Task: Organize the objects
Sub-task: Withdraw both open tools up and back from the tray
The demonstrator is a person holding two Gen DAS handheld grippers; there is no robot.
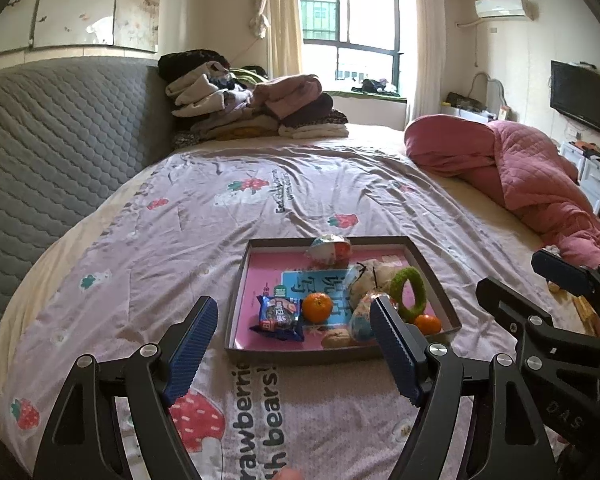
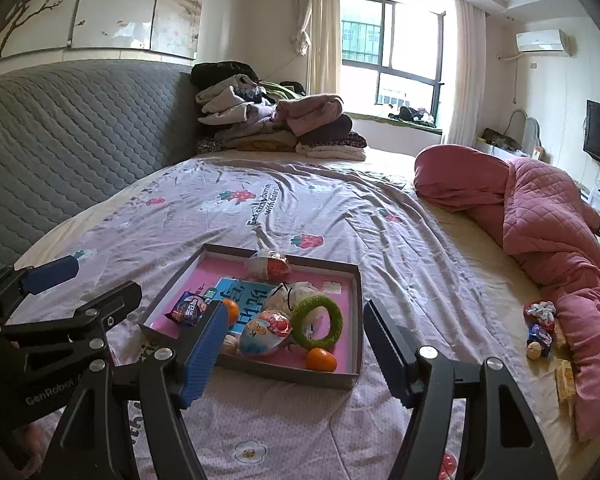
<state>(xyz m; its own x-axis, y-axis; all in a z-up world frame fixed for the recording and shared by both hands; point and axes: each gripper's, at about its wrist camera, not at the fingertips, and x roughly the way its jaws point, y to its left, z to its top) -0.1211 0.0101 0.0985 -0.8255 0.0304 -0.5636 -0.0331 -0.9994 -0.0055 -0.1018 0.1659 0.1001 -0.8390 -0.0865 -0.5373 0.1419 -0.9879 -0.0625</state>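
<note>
A shallow grey tray [image 1: 239, 292] [image 2: 300, 376] with a pink floor lies on the strawberry-print bedsheet. In it are a blue snack packet [image 1: 278, 318] [image 2: 188, 309], two oranges [image 1: 317, 307] [image 2: 321, 360], a green ring [image 1: 410, 292] [image 2: 318, 322], a white plush [image 1: 364, 280], and two egg-shaped packets [image 1: 331, 249] [image 2: 265, 332]. My left gripper [image 1: 296, 344] [image 2: 84, 284] hovers open and empty before the tray's near edge. Beside it on the right, my right gripper [image 2: 296, 354] [image 1: 528, 280] is open and empty too.
Loose items lie at the bed's right side: a rope toy [image 2: 540, 312], a blue packet [image 2: 540, 336] and yellow packets [image 2: 564, 376], against a rumpled pink quilt [image 2: 540, 220]. Folded clothes [image 1: 252, 108] are stacked at the far end. A grey padded headboard [image 1: 52, 140] runs along the left.
</note>
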